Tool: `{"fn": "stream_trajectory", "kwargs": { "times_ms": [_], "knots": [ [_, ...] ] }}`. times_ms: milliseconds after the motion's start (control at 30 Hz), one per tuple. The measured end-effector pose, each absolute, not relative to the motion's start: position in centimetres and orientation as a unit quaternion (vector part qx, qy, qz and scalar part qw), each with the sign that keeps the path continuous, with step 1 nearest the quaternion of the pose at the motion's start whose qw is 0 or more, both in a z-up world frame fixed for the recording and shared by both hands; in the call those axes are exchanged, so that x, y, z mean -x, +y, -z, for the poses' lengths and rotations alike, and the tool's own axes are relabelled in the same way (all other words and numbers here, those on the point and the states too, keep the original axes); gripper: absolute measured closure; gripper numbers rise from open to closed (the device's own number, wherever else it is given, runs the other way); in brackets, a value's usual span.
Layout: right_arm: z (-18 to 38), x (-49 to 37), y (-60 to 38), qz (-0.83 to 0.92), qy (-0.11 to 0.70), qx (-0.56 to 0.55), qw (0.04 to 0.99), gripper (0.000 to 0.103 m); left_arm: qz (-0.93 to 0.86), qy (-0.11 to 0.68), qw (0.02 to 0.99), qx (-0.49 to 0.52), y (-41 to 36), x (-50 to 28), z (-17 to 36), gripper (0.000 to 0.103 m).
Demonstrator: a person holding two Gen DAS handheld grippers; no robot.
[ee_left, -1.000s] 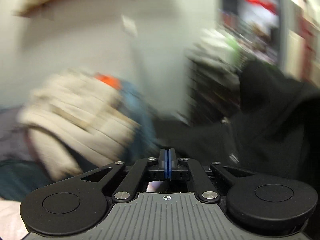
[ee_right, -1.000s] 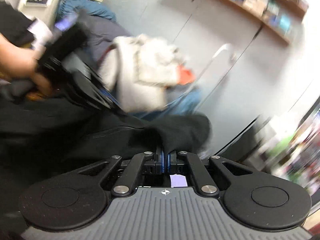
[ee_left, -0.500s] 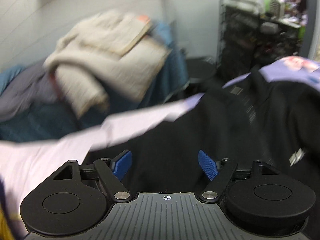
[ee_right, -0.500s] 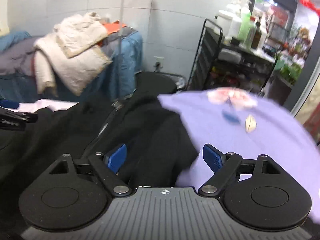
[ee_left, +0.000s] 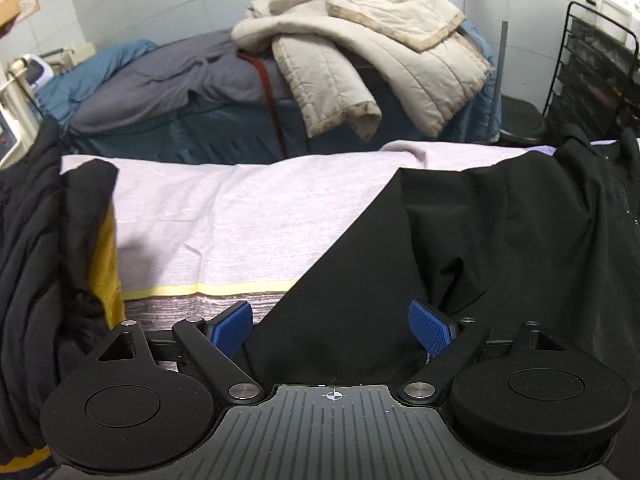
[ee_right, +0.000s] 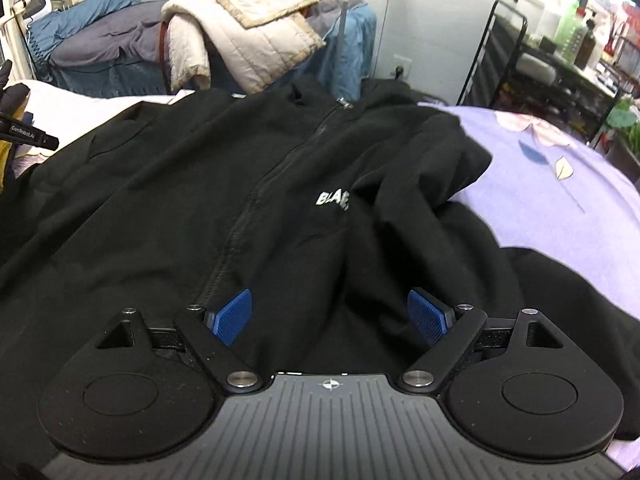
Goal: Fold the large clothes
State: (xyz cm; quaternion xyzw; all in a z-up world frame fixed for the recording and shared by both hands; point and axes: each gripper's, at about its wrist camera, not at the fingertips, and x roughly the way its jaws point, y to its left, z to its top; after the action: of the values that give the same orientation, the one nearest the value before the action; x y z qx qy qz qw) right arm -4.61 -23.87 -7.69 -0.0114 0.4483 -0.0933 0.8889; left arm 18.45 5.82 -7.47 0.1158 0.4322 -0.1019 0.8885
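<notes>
A black zip jacket point(ee_right: 248, 200) with white chest lettering lies spread front-up on a lilac sheet point(ee_right: 560, 184). Its right sleeve is bunched across the chest. My right gripper point(ee_right: 332, 316) is open and empty just above the jacket's lower front. In the left wrist view the same jacket point(ee_left: 460, 248) covers the right half of the sheet point(ee_left: 240, 216). My left gripper point(ee_left: 332, 326) is open and empty over the jacket's hem edge.
Another black and mustard garment point(ee_left: 44, 264) hangs at the left. Behind the bed, a beige quilted coat point(ee_left: 360, 48) lies on grey and blue bedding. A black wire rack point(ee_right: 532, 60) with bottles stands at the right. The other gripper's tip point(ee_right: 24, 136) shows at far left.
Both grippers held the jacket shut a second ago, then opened and let it go. The jacket now lies on the sheet, and both grippers are steady above it.
</notes>
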Motion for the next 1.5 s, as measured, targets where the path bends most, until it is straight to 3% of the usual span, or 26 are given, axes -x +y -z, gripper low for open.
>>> {"fn": "stream_trajectory", "kwargs": {
  "times_ms": [167,300,433,567,767,833,900,1000,1167,1267,1367,1500],
  "knots": [
    [7.8,5.6,-22.1,0.097,0.454,0.013,0.885,0.015,0.161,0.440,0.875,-0.122,2.7,-18.9,8.6,0.000],
    [7.2,7.0,-21.8,0.114,0.460,0.002,0.881,0.014,0.108,0.418,0.872,-0.230,-0.8,-18.4,10.3,0.000],
    [6.7,8.7,-22.0,0.140,0.459,-0.007,0.877,0.009,0.090,0.430,0.874,-0.208,1.1,-18.0,10.9,0.000],
    [7.3,10.0,-22.3,0.152,0.475,-0.030,0.866,0.009,0.089,0.506,0.828,-0.224,2.8,-19.1,14.2,0.000],
    [7.3,9.7,-21.8,0.151,0.487,-0.048,0.859,0.009,0.093,0.486,0.853,-0.166,4.3,-19.7,14.3,0.000],
    [6.9,9.6,-21.3,0.148,0.481,-0.040,0.863,0.009,0.093,0.479,0.855,-0.177,3.4,-19.4,13.1,0.052],
    [6.5,9.5,-20.9,0.146,0.476,-0.032,0.867,0.009,0.104,0.464,0.867,-0.148,3.7,-19.2,10.8,0.062],
    [6.6,9.4,-20.7,0.144,0.480,-0.026,0.865,0.009,0.083,0.416,0.902,-0.085,6.1,-19.1,6.0,0.067],
    [6.3,9.6,-20.8,0.146,0.478,-0.029,0.866,0.009,0.019,0.342,0.939,0.012,12.0,-20.6,-2.4,0.065],
    [6.3,9.7,-21.1,0.150,0.478,-0.034,0.865,0.009,-0.007,0.305,0.952,-0.022,12.5,-21.0,-5.0,0.065],
    [6.2,9.8,-21.8,0.159,0.476,-0.043,0.864,0.009,-0.049,0.282,0.957,-0.052,12.8,-22.0,-5.9,0.064],
    [6.0,10.4,-22.8,0.173,0.471,-0.068,0.862,0.009,-0.069,0.353,0.930,-0.080,13.0,-25.1,-2.6,0.054]
  ]
}}
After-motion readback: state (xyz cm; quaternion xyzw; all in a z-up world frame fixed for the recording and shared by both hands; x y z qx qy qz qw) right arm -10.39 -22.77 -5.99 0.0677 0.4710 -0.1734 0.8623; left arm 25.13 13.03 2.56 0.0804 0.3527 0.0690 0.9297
